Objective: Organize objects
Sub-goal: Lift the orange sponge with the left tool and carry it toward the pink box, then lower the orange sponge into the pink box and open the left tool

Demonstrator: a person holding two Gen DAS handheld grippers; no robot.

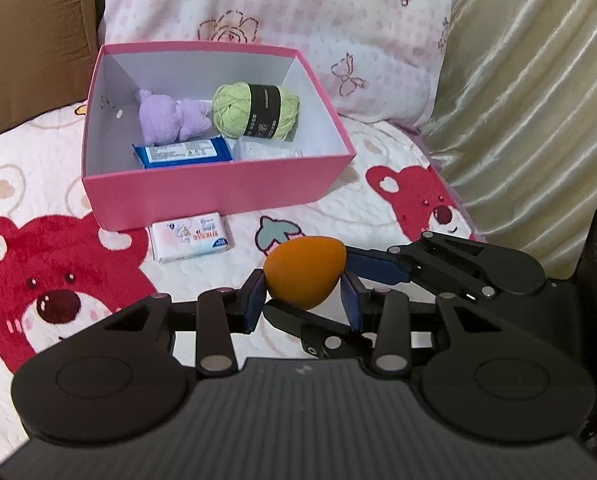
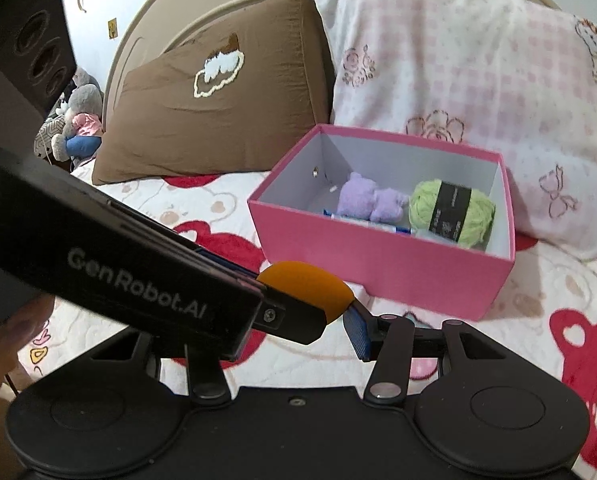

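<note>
On the bed (image 1: 218, 248), the left gripper (image 1: 304, 284) pinches the orange egg-shaped sponge (image 1: 305, 270) across its middle, both blue pads pressed to its sides, lifted clear of the bear-print quilt near the bed's front edge. It looks soft and very light, a squashy foam thing that would dent under a hard squeeze yet is unlikely to break; the wide belly is the safest place to hold, since the tapered end could squirt out. Just left of it a small pink tissue pack (image 1: 192, 236) lies against the front wall of the pink box (image 1: 218, 196). Inside are a purple plush toy (image 1: 170, 118), a blue packet (image 1: 182, 154) and a green yarn ball (image 1: 254, 110). To the right, the right gripper (image 1: 352, 280) closes in around the same sponge; one pad touches it, but whether it truly grips I cannot tell.
</note>
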